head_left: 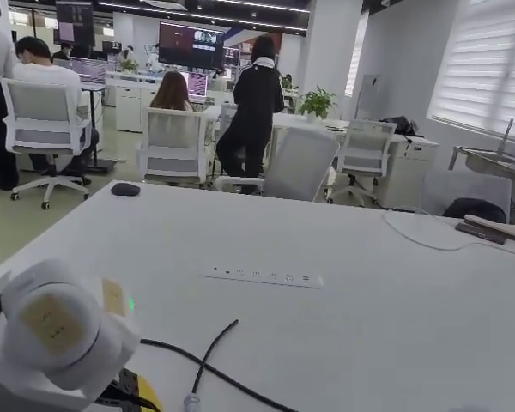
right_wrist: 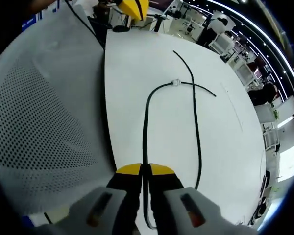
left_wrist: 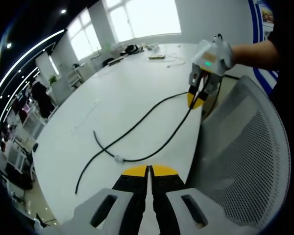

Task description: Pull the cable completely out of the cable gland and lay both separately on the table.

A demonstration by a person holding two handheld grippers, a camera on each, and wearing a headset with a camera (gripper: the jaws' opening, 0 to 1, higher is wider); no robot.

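Observation:
A long black cable [left_wrist: 137, 125] lies looped over the white table [left_wrist: 137, 83], crossing itself near a small white cable gland [left_wrist: 118, 158] threaded on it. My left gripper [left_wrist: 148, 170] is shut with nothing between its yellow tips, close to the table edge. My right gripper [right_wrist: 144, 169] is shut on the cable [right_wrist: 146, 127], which runs from its jaws to the gland [right_wrist: 176, 82]. The right gripper [left_wrist: 198, 95] also appears far along the edge in the left gripper view. In the head view a gripper [head_left: 142, 393] sits bottom left, beside the cable [head_left: 215, 343] and gland [head_left: 191, 401].
A white power strip [head_left: 266, 276] lies mid-table and a dark mouse [head_left: 125, 189] sits at the far left. A thin white cord and flat items [head_left: 493, 230] occupy the right side. A mesh office chair [left_wrist: 245, 147] stands against the near table edge. People sit at desks beyond.

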